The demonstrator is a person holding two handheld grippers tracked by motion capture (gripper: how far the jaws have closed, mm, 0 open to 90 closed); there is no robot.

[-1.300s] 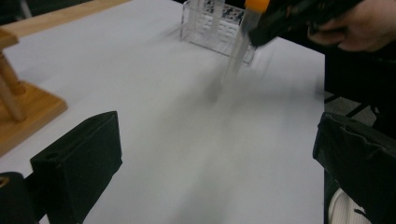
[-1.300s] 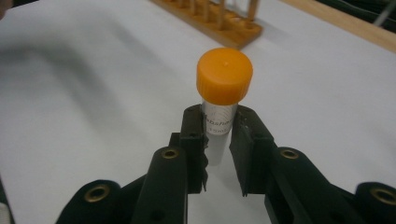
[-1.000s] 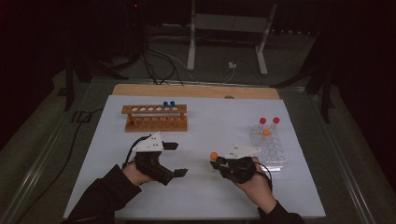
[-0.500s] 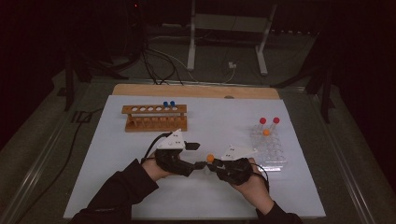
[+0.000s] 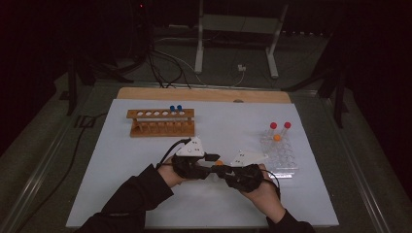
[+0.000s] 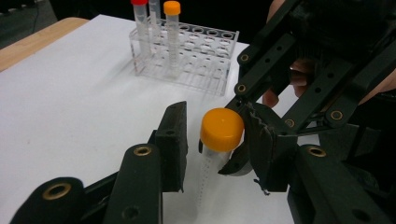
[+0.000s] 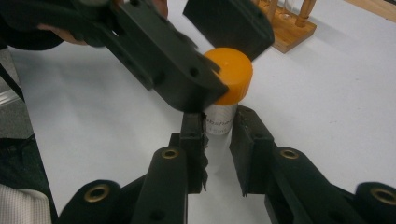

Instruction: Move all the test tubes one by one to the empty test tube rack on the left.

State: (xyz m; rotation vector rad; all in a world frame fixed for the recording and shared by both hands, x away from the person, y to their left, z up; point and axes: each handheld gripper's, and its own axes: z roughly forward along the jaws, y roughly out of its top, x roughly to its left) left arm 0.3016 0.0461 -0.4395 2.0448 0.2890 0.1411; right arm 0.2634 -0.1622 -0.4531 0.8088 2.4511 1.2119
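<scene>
The tube (image 6: 211, 158), a clear plastic one with an orange screw cap (image 6: 222, 129), stands upright between the two tools near the middle of the desk's front half. The right gripper (image 7: 218, 128) has its jaws closed on the tube's clear body just under the cap. The left gripper (image 6: 212, 140) comes in from the other side with its jaws set wide on either side of the cap, one just off it, the other hard to separate from the right tool's jaw, so no grip there yet by the look of it.

My read: this is a light, stiff, smooth-walled thing, likely to slip or spin if pinched loosely, and thin plastic may crack under a hard squeeze. The ribbed cap is the better hold for twisting; the body below it suits steadying.

Further out, the clear rack (image 5: 281, 154) sits toward the desk's right edge with two red-capped tubes (image 5: 273, 127) and an orange-capped one (image 5: 276, 138). The wooden rack (image 5: 161, 122) stands toward the back left with two blue-capped tubes (image 5: 175, 108).
</scene>
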